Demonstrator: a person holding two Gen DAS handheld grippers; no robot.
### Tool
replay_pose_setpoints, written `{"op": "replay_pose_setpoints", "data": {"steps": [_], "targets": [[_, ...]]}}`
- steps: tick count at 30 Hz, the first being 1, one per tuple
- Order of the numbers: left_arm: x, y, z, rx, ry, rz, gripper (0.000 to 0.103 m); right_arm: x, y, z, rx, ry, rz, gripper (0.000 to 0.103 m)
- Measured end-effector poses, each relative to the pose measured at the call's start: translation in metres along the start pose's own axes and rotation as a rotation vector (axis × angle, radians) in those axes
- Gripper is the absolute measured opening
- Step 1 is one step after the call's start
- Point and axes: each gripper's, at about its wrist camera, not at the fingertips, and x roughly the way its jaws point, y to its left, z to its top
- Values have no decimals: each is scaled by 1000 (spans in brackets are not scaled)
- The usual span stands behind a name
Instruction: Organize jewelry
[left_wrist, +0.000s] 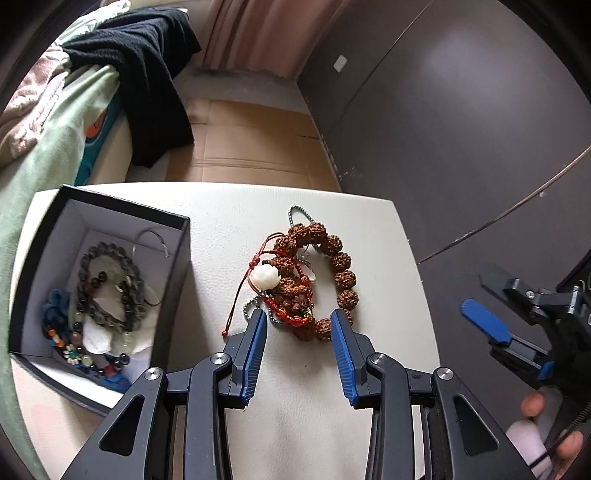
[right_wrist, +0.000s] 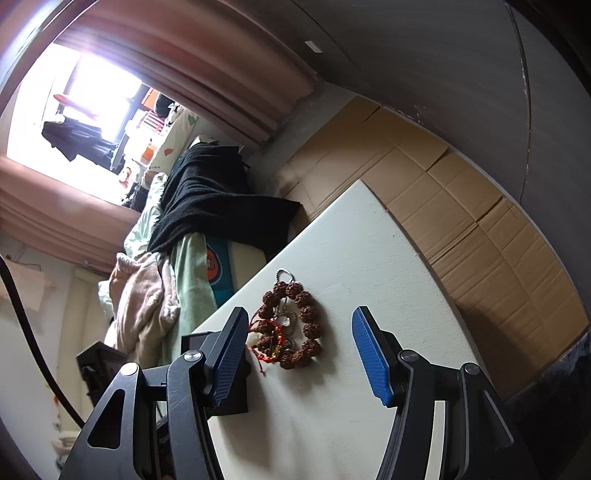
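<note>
Between left gripper (left_wrist: 298, 328) fingertips: jewelry pile (left_wrist: 301, 275).

Daylight floods through a blown-out window (right_wrist: 85, 96) in the right wrist view; the table (left_wrist: 332, 424) is softly, evenly lit. Fisheye bending and dark vignetting ring both pictures.

Desk (left_wrist: 303, 387) carries box (left_wrist: 173, 266) at left and jewelry pile (left_wrist: 306, 280) near middle, well apart. Box holds several bracelets (left_wrist: 110, 288). Left gripper (left_wrist: 298, 325) at near edge of pile, one finger either side of its near end. Right gripper (left_wrist: 484, 314) off desk's right side. Bed (left_wrist: 40, 155) left of desk; cardboard (left_wrist: 251, 147) on floor behind desk.
</note>
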Motion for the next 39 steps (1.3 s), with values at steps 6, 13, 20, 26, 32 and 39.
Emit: {"op": "replay_pose_setpoints", "data": {"steps": [6,13,20,26,32,39], "targets": [[17,0,-1,-8,20,31,37,0,-6,2,21,8,4,59],[25,8,0,-34,-7,21,25,3,-9,3,23,23,9,59],[18,11,3,-43,-23,-3,7,24,-3,-2,-15,83,-18,59],[-4,14,7,-47,-74,-41,7,50,7,-8,-82,141,-89,59],[-29,16,13,-47,-133,-73,7,68,19,-11,-142,149,-137,54],[-51,24,17,-65,-187,-88,7,86,32,-15,-213,141,-226,43]]}}
